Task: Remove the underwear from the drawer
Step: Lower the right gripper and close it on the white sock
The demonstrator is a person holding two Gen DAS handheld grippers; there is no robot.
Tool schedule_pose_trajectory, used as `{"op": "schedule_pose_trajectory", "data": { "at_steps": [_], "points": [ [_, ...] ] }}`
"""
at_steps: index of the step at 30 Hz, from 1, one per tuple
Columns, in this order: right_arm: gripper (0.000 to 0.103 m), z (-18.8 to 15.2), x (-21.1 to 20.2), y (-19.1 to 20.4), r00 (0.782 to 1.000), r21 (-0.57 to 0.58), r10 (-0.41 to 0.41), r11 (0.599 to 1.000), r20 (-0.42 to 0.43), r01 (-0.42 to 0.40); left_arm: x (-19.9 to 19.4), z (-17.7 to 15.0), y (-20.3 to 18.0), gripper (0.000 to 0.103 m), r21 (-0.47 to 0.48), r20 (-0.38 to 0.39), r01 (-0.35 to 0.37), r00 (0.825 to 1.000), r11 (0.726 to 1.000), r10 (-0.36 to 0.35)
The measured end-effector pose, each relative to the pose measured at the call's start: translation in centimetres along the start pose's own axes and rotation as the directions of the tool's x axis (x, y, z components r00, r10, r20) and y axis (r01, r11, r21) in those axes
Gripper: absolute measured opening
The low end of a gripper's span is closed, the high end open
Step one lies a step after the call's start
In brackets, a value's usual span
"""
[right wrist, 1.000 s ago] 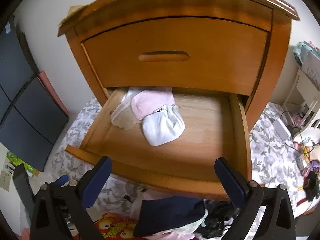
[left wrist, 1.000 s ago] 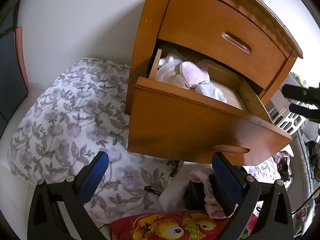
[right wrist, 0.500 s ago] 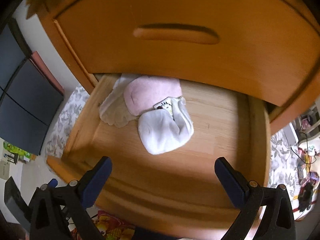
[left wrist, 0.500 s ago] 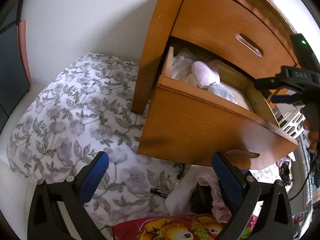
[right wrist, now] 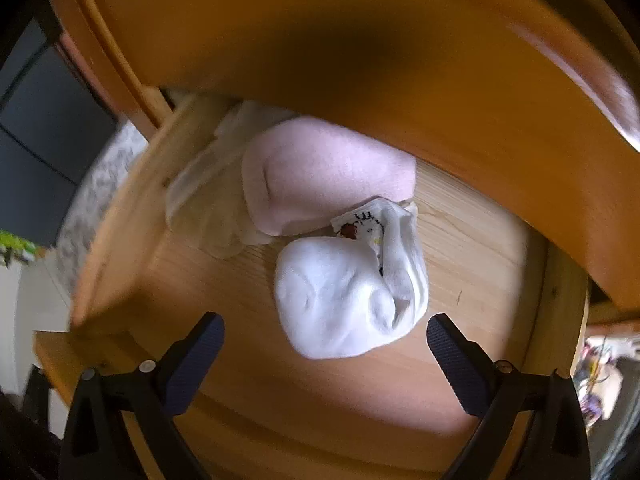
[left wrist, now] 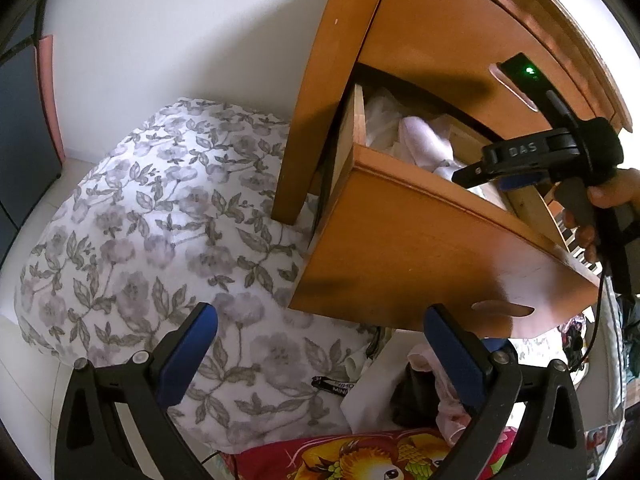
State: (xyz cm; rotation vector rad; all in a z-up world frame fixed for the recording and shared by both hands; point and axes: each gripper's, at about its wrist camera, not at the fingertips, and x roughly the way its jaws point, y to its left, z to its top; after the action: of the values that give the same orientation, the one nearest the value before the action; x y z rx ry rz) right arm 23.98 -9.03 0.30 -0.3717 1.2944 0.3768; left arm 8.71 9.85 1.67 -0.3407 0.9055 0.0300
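The lower drawer (right wrist: 260, 396) of a wooden nightstand (left wrist: 328, 112) stands pulled out. Inside lie a folded white piece of underwear (right wrist: 344, 300), a pink one (right wrist: 320, 176) behind it and a cream one (right wrist: 208, 208) at the left. My right gripper (right wrist: 326, 344) hovers open just above the white piece, fingers either side of its near edge. In the left wrist view that right gripper (left wrist: 480, 176), held by a hand (left wrist: 612, 196), reaches over the drawer's front. My left gripper (left wrist: 320, 340) stays open and low, below the drawer front (left wrist: 420, 256), holding nothing.
A floral duvet (left wrist: 160, 248) lies on the floor left of the nightstand. Below the drawer sit a pile of pink and dark clothes (left wrist: 424, 392) and a red cartoon-print cloth (left wrist: 360, 456). The shut upper drawer (right wrist: 400, 60) overhangs the open one closely.
My right gripper has moved forward and down into the open drawer, closing in on the white underwear. The left gripper has drifted slightly left and stays open.
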Motion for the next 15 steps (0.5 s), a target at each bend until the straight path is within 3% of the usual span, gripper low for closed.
{"op": "schedule_pose_trajectory", "data": {
  "at_steps": [15],
  "points": [
    [0.098, 2.2, 4.1, 0.7, 0.995, -0.075, -0.048, 0.996, -0.09, 0.041, 1.0, -0.1, 0.1, 0.103, -0.004, -0.027, 0.002, 1.0, 1.0, -0.002]
  ]
}}
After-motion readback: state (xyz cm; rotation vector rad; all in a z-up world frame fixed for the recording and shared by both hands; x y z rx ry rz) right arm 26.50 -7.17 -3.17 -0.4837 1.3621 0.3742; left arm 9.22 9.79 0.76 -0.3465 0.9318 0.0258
